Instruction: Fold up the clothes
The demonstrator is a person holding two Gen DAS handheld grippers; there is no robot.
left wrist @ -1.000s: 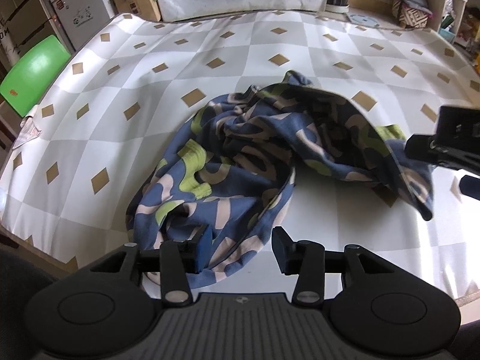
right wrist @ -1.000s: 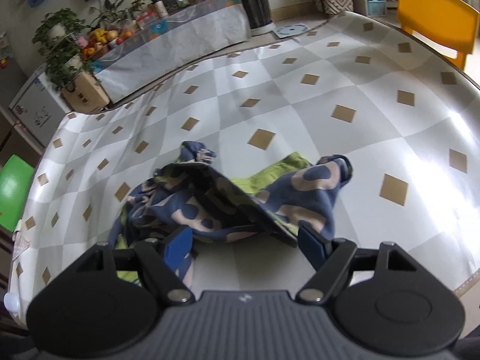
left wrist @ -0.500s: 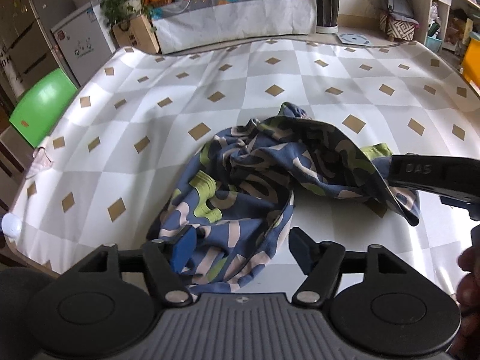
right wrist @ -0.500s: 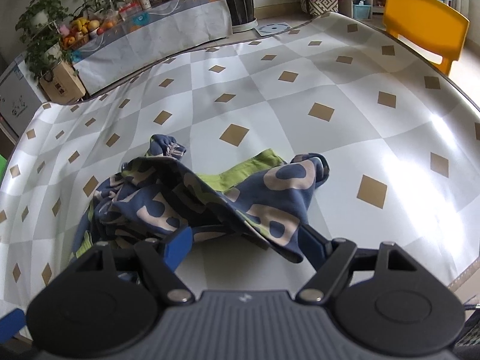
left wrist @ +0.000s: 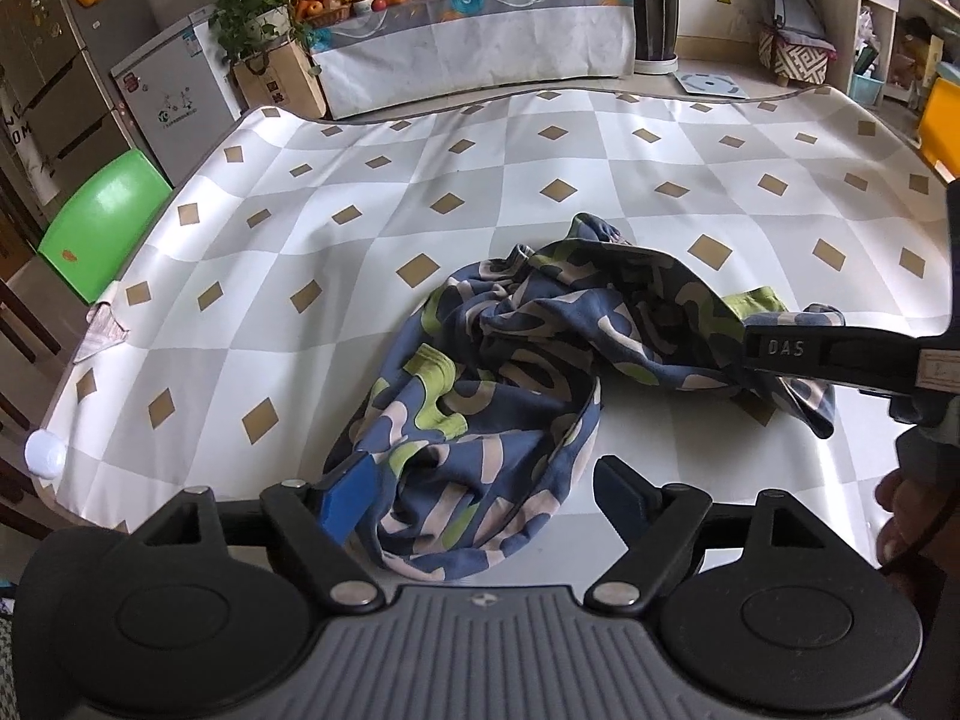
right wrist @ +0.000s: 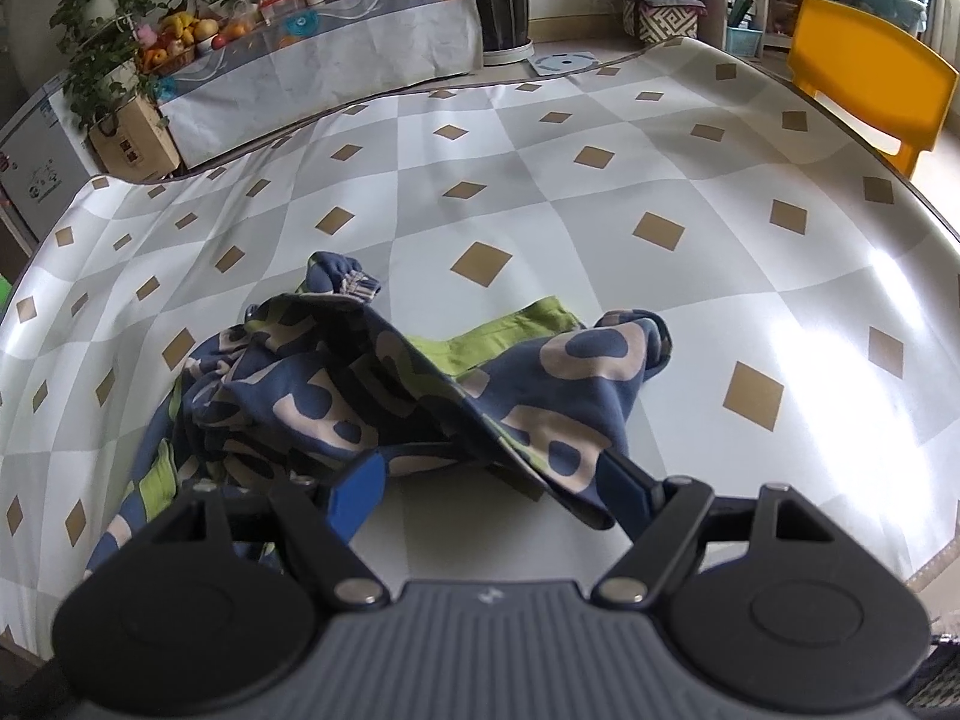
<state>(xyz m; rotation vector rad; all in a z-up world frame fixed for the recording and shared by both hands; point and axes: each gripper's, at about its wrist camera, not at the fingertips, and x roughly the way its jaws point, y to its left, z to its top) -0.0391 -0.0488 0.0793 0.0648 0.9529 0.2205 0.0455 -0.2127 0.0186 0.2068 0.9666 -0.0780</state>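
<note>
Since a second ago my left gripper (left wrist: 486, 495) has lifted off the garment (left wrist: 522, 396) and its jaws have just been opening; they now stand spread with cloth below them, unpinched. On the checked surface (left wrist: 360, 192) the crumpled garment sits centre-right in the left view. My right gripper (right wrist: 489, 495) has jaws spread wide, a fold of cloth draped over the right finger (right wrist: 627, 495).

Soft cloth garment (left wrist: 516, 372); glossy tablecloth (left wrist: 360, 168)
</note>
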